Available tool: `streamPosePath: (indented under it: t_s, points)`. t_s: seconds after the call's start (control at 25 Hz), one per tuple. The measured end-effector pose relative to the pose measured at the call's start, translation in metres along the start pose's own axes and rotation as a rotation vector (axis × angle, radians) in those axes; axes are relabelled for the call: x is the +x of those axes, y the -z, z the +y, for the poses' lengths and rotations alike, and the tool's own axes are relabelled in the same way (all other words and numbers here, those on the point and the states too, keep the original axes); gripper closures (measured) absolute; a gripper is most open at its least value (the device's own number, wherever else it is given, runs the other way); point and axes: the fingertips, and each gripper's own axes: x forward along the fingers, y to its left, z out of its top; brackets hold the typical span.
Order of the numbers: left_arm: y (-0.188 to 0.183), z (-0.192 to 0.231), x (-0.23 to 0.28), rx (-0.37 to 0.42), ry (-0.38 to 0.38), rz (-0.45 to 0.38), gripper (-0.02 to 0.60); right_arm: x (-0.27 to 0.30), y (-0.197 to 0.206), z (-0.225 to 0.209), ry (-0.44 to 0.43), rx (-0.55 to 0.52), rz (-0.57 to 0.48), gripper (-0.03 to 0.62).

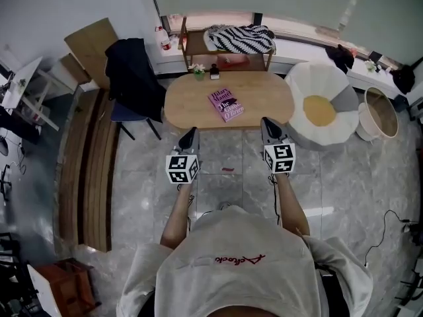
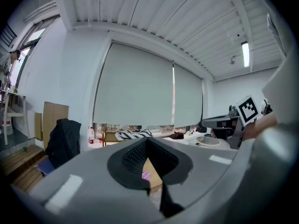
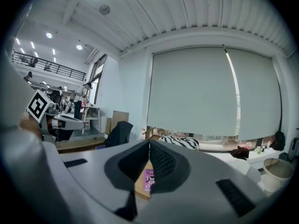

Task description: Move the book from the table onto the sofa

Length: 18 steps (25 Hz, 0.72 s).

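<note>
Both grippers are empty with jaws pressed together. The left gripper [image 1: 190,136] and right gripper [image 1: 267,125] are held out side by side, just short of the near edge of the oval wooden table [image 1: 182,104]. The pink book [image 1: 226,104] lies flat, cover up and slightly skewed, near the table's middle and between the two grippers' lines.

Looks like the approach for the pick. Suggestions:
- Open the jaws before getting there.
- Come in low, since a flat book gives nothing to pinch from above.
- Drag it to overhang the near edge, then clamp on the spine side so it doesn't fan open.
- Use the second gripper to steady the opposite edge.

Drop target is presumably the white padded seat [image 1: 316,78] just right of the table.
</note>
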Motion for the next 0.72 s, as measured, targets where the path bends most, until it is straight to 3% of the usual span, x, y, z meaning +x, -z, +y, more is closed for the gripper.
streamPosePath:
  t_s: [0.72]
  points:
    - [0.000,0.004,0.040,0.007,0.044,0.015,0.572,0.025,0.008,-0.012,0.018,0.009,0.012,0.585]
